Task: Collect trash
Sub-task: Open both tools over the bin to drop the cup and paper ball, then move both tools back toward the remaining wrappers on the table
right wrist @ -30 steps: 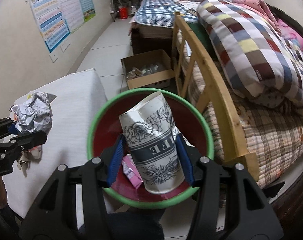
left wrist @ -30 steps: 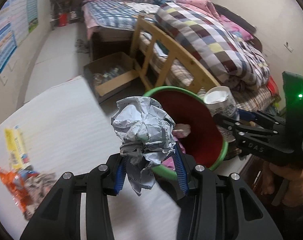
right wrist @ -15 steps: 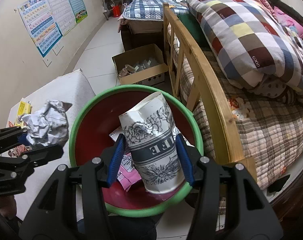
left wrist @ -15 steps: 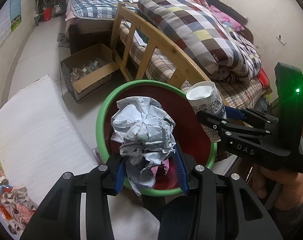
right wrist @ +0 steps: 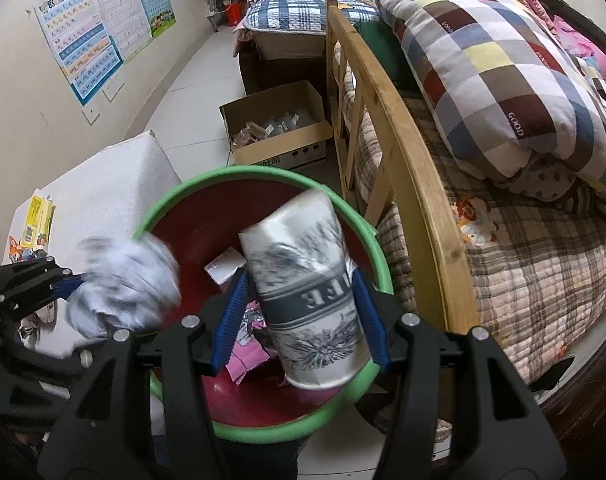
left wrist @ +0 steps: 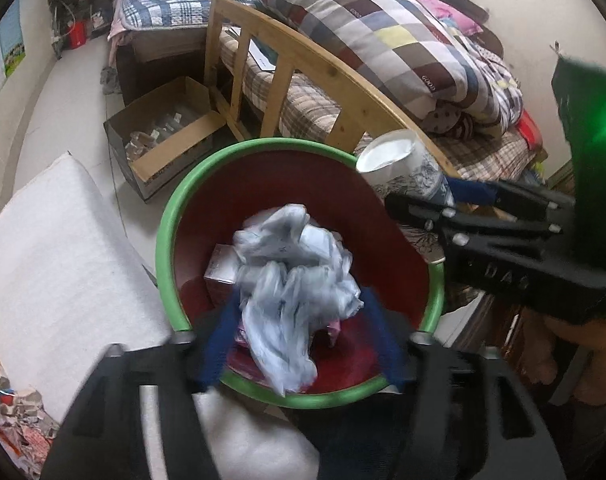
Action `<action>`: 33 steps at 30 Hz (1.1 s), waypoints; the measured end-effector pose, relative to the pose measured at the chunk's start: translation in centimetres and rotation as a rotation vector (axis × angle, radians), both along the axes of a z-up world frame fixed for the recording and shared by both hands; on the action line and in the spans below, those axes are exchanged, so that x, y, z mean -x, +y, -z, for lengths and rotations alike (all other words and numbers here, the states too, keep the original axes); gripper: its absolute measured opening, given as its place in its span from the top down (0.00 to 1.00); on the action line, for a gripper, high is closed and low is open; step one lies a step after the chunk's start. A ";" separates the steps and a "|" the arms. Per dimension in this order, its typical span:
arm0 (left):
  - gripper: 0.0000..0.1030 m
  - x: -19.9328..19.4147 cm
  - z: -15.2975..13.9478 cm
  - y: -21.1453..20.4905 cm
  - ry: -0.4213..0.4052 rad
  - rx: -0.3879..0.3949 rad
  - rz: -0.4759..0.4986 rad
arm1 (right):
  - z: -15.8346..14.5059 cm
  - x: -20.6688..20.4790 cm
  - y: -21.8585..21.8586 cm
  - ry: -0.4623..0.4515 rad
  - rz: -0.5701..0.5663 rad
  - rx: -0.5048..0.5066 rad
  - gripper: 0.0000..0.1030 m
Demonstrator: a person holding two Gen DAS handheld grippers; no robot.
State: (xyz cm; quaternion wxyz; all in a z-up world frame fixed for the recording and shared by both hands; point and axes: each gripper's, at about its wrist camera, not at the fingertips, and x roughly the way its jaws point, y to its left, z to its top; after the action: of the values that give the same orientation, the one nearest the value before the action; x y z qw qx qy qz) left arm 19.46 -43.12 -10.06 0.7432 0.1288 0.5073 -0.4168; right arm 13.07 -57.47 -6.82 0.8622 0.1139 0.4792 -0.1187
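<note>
A crumpled ball of grey-white paper point(left wrist: 291, 272) is being let go over the green-rimmed red bin point(left wrist: 165, 240) as the left hand-held gripper point(left wrist: 299, 336) opens; the right hand-held gripper point(right wrist: 303, 312) is clamped on a printed paper cup point(right wrist: 303, 300), best released only once centred above the bin.

The white paper cup with black flower print point(right wrist: 307, 304), between the right claw's blue pads, shows upside-down letters "FE". The checked quilt point(right wrist: 499, 76) beyond it reads "GOOD". The black claw body point(left wrist: 499, 276) reads "DAS".

box point(right wrist: 277, 128) behind bin point(right wrist: 263, 172), bed point(right wrist: 523, 240) right
</note>
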 end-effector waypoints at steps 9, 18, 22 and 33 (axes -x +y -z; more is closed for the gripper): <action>0.19 -0.2 -0.5 2.6 -0.028 -0.022 -0.022 | -1.2 -0.1 0.6 -0.027 -0.001 0.009 0.20; 0.08 0.0 -2.7 8.2 -0.047 0.007 -0.116 | -3.1 0.3 3.6 -0.059 -0.027 0.016 0.05; 0.08 0.3 -3.8 11.6 -0.048 0.023 -0.175 | -3.6 0.3 5.7 -0.062 -0.061 0.013 0.05; 0.08 1.6 -6.8 21.1 -0.094 0.043 -0.296 | -5.3 0.1 12.9 -0.072 -0.165 0.022 0.05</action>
State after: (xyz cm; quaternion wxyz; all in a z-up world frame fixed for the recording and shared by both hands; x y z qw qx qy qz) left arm 17.89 -22.00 -3.27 0.8221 0.0559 0.4762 -0.3070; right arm 13.01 -44.60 -1.51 0.8870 0.0689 0.4540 -0.0484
